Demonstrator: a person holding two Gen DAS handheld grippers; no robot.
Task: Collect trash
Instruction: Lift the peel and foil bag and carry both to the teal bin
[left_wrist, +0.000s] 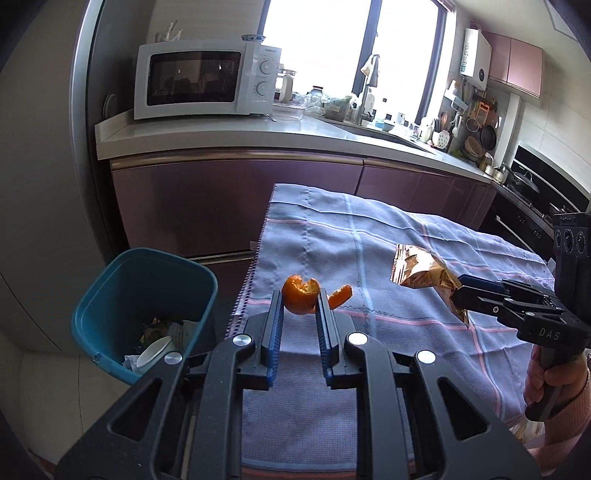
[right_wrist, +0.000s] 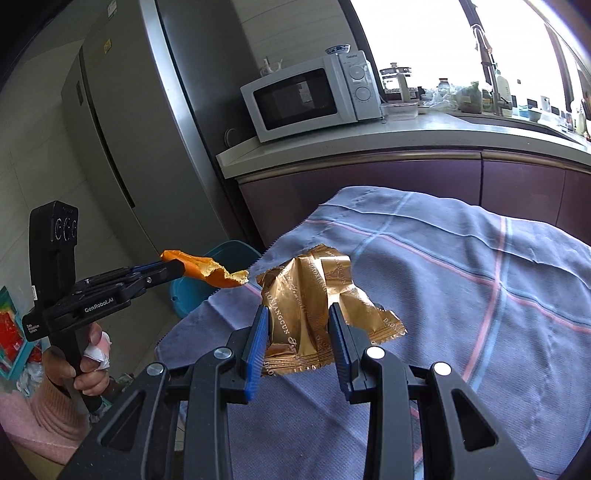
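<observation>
The left gripper (left_wrist: 300, 304) clamps an orange peel (left_wrist: 300, 300) in its jaws; only the left view shows inside the bin (left_wrist: 110, 295), left of them. The right gripper (right_wrist: 298, 321) pinches a gold wrapper (right_wrist: 310, 291) above the table (right_wrist: 480, 295); the bin is mostly hidden there.

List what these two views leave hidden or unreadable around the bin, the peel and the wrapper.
- Blue bin: in the left wrist view its wall hides most of the contents; in the right wrist view the orange peel and left gripper cover it.
- Gold wrapper: its print is too small and creased to read in full; the right gripper hides its lower part.
- Tablecloth: near edge cut off.
</observation>
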